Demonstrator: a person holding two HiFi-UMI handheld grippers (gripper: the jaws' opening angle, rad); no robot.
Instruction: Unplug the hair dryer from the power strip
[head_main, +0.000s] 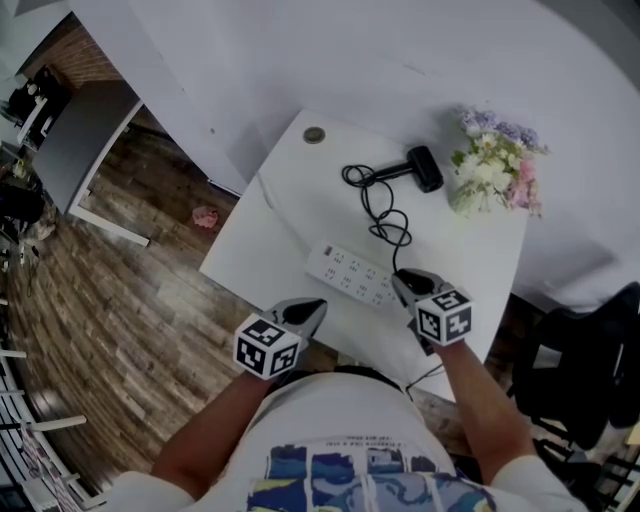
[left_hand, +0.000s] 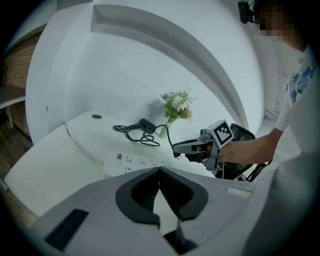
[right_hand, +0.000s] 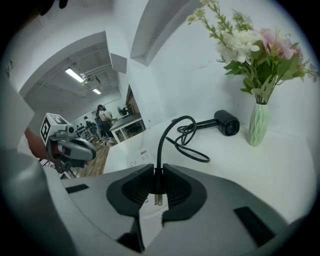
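Observation:
The black hair dryer (head_main: 425, 168) lies at the back of the white table (head_main: 290, 190), its cord (head_main: 385, 215) coiling toward me. My right gripper (right_hand: 158, 187) is shut on the cord's plug (right_hand: 158, 182). The plug's metal prongs (right_hand: 157, 200) hang bare below the pads, clear of the white power strip (head_main: 350, 273). In the head view my right gripper (head_main: 403, 283) hovers at the strip's right end. My left gripper (head_main: 315, 308) is shut and empty, just in front of the strip near the table's front edge. The left gripper view shows my left gripper (left_hand: 160, 171) with the power strip (left_hand: 135, 162) beyond it.
A vase of flowers (head_main: 495, 170) stands at the table's back right, close to the dryer. A small round disc (head_main: 314, 135) sits at the back left corner. Wooden floor (head_main: 120, 300) lies to the left, and a dark chair (head_main: 580, 370) to the right.

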